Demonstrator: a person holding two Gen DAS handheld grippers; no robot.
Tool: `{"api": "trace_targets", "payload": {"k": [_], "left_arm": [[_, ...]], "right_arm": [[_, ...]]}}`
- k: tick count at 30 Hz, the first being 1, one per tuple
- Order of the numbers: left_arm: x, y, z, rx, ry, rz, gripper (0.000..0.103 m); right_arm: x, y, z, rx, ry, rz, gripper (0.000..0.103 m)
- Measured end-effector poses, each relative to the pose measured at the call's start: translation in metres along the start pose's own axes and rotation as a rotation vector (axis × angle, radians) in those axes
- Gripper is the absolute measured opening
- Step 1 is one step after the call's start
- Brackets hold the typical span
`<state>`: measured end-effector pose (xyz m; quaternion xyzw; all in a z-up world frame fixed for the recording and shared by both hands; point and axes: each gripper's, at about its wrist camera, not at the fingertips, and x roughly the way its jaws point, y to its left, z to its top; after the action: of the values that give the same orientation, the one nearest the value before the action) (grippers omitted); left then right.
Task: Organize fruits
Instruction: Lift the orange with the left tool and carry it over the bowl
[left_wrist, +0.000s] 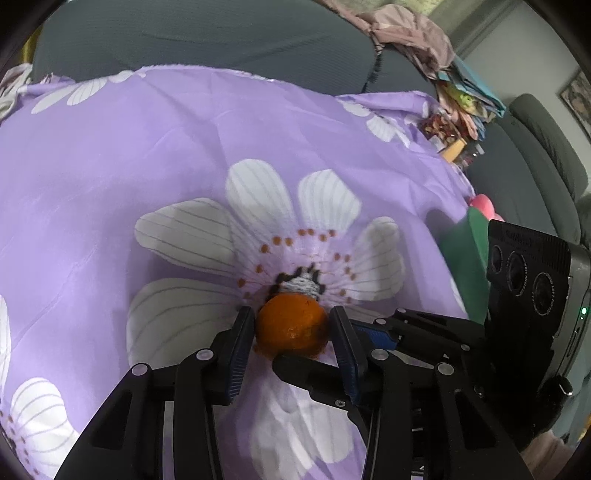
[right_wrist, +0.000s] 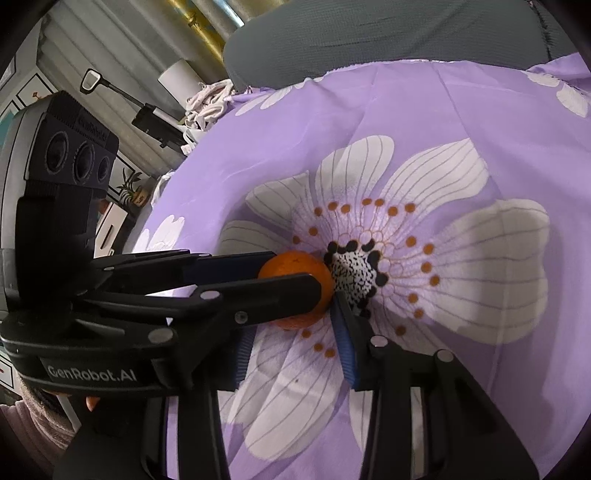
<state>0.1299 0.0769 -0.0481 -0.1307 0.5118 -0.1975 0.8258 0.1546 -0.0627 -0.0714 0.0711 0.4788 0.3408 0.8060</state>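
A small orange (left_wrist: 291, 326) lies on the purple flowered cloth (left_wrist: 147, 166), on the middle of a big white flower print. My left gripper (left_wrist: 291, 317) has a blue pad pressed on each side of the fruit. The right gripper's black finger (left_wrist: 306, 369) crosses just below the fruit from the right. In the right wrist view the orange (right_wrist: 295, 266) sits at the tip of my right gripper (right_wrist: 291, 317). Its right pad (right_wrist: 341, 332) touches the fruit, and its left pad is partly hidden behind the left gripper (right_wrist: 295, 267), which reaches in from the left.
The cloth (right_wrist: 461, 110) drapes over a rounded surface with a grey sofa (left_wrist: 203, 33) behind it. Piled clothes and papers (left_wrist: 454, 92) sit at the back right. A green and pink object (left_wrist: 467, 251) lies at the cloth's right edge. Shelves and a white roll (right_wrist: 179, 79) stand at the left.
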Motion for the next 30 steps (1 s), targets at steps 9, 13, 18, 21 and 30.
{"api": "trace_targets", "payload": {"k": [9,13,18,21,30], "left_arm": [[-0.023,-0.048,-0.01,0.096,-0.039,-0.004,0.041],[-0.026,-0.071,-0.014,0.129,-0.042,-0.016,0.041],[-0.027,-0.098,-0.018,0.174,-0.041,-0.028,0.041],[-0.029,-0.116,-0.02,0.209,-0.042,-0.038,0.041],[-0.024,-0.186,-0.012,0.347,-0.052,-0.069,0.041]], "right_arm": [[-0.047,0.007,-0.019,0.011,-0.087,0.005,0.04],[-0.066,0.007,-0.029,0.01,-0.118,-0.017,0.04],[-0.091,0.002,-0.042,0.029,-0.157,-0.031,0.04],[-0.11,-0.003,-0.051,0.044,-0.192,-0.045,0.04],[-0.171,-0.027,-0.069,0.087,-0.308,-0.098,0.04]]}}
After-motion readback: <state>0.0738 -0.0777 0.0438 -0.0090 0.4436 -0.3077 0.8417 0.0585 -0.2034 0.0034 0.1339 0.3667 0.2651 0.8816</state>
